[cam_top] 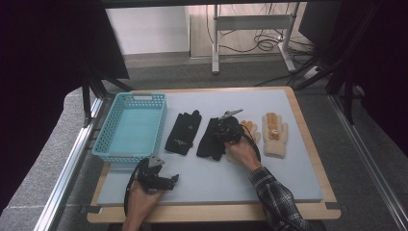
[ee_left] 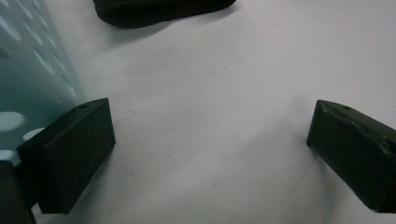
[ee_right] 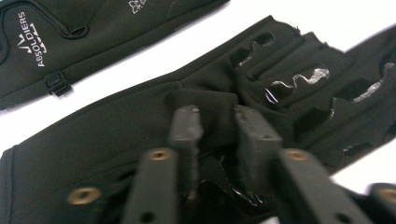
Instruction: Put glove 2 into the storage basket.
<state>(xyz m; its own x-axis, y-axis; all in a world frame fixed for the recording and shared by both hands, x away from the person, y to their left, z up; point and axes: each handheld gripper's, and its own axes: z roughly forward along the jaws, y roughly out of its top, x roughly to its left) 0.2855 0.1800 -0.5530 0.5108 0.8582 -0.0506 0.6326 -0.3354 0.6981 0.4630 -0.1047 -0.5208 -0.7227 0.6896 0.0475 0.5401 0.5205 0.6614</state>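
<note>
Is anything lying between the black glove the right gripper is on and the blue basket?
Yes. The other black glove lies flat between the pinched black glove and the blue basket. The right gripper would likely have to carry its glove over it.

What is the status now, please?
Right gripper pinching fabric of the near black glove. Left gripper open, idle beside basket. Nothing in the way.

High view overhead facing forward, gripper views close, sharing black gloves (cam_top: 180, 133)
</note>
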